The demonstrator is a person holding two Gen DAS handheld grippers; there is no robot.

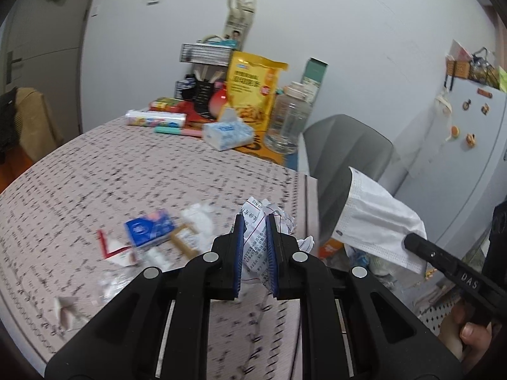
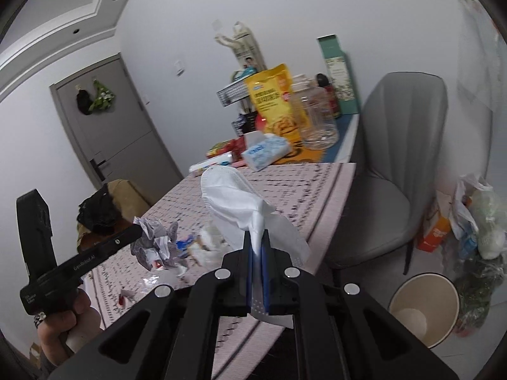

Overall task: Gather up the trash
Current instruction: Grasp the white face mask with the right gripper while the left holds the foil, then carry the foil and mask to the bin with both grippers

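My left gripper (image 1: 255,226) is shut on a crumpled printed paper (image 1: 258,240), held above the patterned table (image 1: 133,174) near its right edge. In the right wrist view that same paper (image 2: 152,240) shows at the left gripper's tip. My right gripper (image 2: 257,237) is shut on a white face mask (image 2: 234,202), which stands up from its blue pads. The mask (image 1: 377,218) hangs at the right in the left wrist view, off the table's edge. More litter lies on the table: a blue tissue packet (image 1: 149,226), white scraps (image 1: 202,218) and a red-edged wrapper (image 1: 114,250).
A round bin (image 2: 424,310) stands on the floor at lower right, beside a grey chair (image 2: 393,171) and bags (image 2: 475,215). At the table's far end are a yellow bag (image 1: 253,91), a tissue pack (image 1: 228,134) and a clear jar (image 1: 288,120).
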